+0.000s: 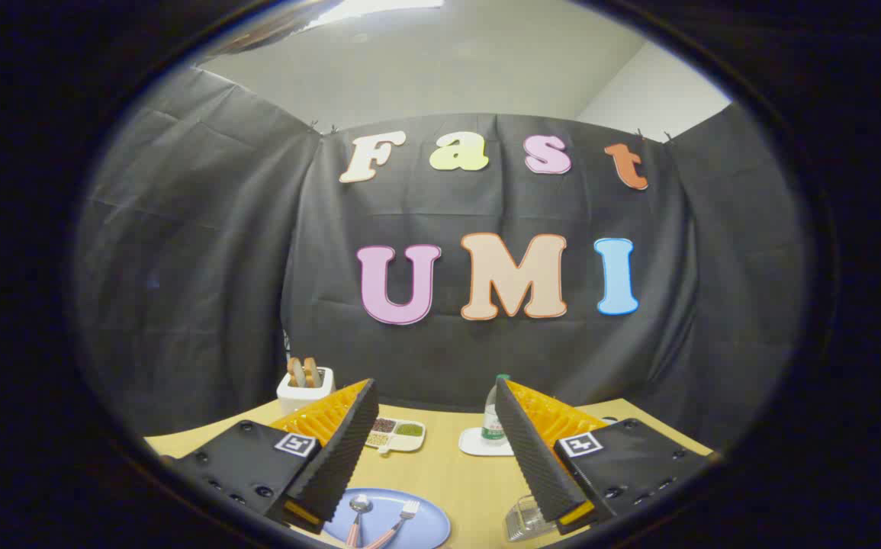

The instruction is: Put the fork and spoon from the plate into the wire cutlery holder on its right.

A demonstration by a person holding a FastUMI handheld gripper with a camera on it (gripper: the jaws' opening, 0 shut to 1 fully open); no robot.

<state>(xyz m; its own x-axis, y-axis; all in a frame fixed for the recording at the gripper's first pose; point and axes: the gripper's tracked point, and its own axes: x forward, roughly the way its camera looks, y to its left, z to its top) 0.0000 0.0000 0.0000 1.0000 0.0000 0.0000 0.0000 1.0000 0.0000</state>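
Counting across the tan wooden table (pixel 440 469), we find one round pale-blue plate (pixel 417 534) carrying one metal spoon (pixel 359 505) and one metal fork (pixel 407 509), both pink-handled and side by side. Our gripper (pixel 435 435) hangs above with its two ribbed fingers spread wide, holding nothing. Right of the plate, the wire cutlery holder (pixel 525 518) is partly hidden behind the right finger. Farther off sit one white divided dish (pixel 398 436) of grains, one clear bottle (pixel 494 415) on a white coaster, and one white square holder (pixel 304 390).
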